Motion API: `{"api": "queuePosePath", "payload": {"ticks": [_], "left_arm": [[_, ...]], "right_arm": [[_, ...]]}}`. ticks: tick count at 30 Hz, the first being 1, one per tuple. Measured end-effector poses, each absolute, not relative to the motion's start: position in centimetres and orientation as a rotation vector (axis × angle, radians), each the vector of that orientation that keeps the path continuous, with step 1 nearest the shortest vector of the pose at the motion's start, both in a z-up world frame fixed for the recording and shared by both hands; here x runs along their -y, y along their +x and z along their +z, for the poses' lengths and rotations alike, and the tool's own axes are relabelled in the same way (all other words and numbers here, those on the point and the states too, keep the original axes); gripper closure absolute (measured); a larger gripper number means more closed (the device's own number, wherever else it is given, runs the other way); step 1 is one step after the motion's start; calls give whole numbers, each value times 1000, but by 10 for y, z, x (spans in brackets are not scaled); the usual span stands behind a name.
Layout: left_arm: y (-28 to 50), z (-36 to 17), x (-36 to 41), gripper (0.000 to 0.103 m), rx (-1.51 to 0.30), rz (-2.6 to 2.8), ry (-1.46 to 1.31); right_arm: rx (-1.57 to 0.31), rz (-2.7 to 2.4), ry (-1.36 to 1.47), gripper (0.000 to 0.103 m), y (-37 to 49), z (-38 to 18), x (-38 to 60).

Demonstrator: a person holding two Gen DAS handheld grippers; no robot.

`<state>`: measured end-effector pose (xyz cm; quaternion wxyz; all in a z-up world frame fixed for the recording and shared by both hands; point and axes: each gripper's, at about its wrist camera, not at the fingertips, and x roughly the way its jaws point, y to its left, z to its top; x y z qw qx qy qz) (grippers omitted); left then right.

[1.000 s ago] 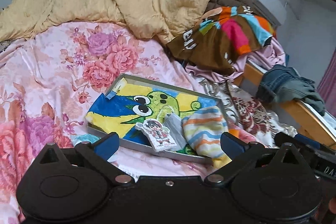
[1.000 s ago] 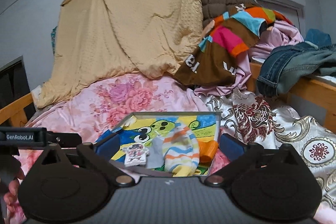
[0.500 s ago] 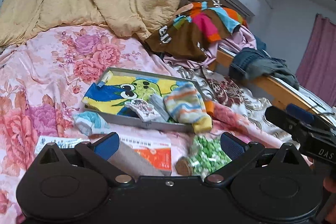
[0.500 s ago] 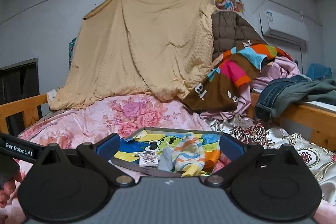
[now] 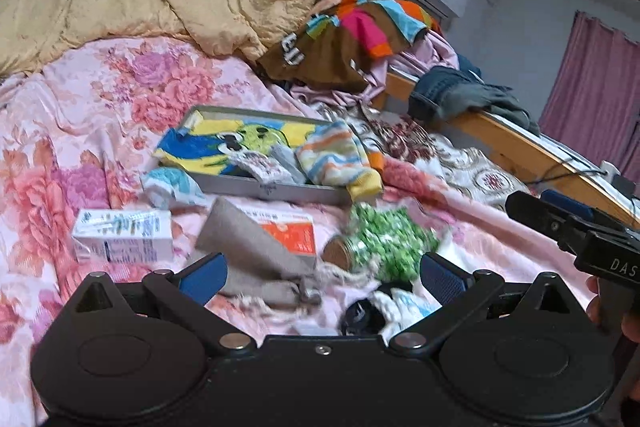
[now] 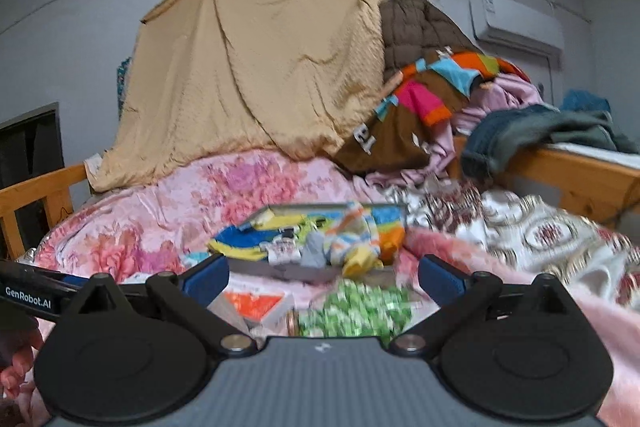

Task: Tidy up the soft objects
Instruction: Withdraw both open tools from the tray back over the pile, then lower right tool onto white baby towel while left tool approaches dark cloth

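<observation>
While your two grippers hang over the near edge of the bed, the pink floral quilt (image 5: 132, 87) carries the work. On it, beyond the clutter, sits a shallow grey tray (image 5: 280, 189) lined with a yellow and blue cartoon towel (image 5: 224, 143). A striped sock (image 5: 336, 159) in orange, blue and yellow lies across the tray's right end, its yellow toe drooping over the front wall. Beside it in the tray rest a grey sock (image 5: 286, 157) and a small printed pouch (image 5: 260, 165).

In front of the tray, on the quilt, you have a grey folded cloth (image 5: 248, 243) lying over an orange and white box (image 5: 292, 231), with a white and blue carton (image 5: 124, 241) to its left. A green patterned bundle (image 5: 384, 239) sits right of the box, touching a brown round item whose nature I cannot tell through the blur. A light blue and white sock (image 5: 168, 185) lies against the tray's left front corner.

Your left gripper (image 5: 320, 273) is level and low above the grey cloth, fingers spread wide and empty. Your right gripper (image 6: 323, 277) points toward the tray, fingers likewise well apart, gripping nothing; the green bundle shows between them. Each gripper's handle appears at the edge of the other's view.
</observation>
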<state>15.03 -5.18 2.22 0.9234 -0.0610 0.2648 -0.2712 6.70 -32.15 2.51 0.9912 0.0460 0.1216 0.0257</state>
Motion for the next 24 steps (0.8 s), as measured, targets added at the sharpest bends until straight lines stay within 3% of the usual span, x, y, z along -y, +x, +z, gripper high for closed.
{"api": "queuePosePath", "payload": {"ticks": [10, 24], "left_arm": [[138, 0, 43, 1, -571, -612, -120], [124, -25, 53, 1, -596, -781, -13]], "right_arm": [[-275, -11, 126, 0, 32, 13, 314], [-457, 3, 120, 0, 62, -3, 305]]}}
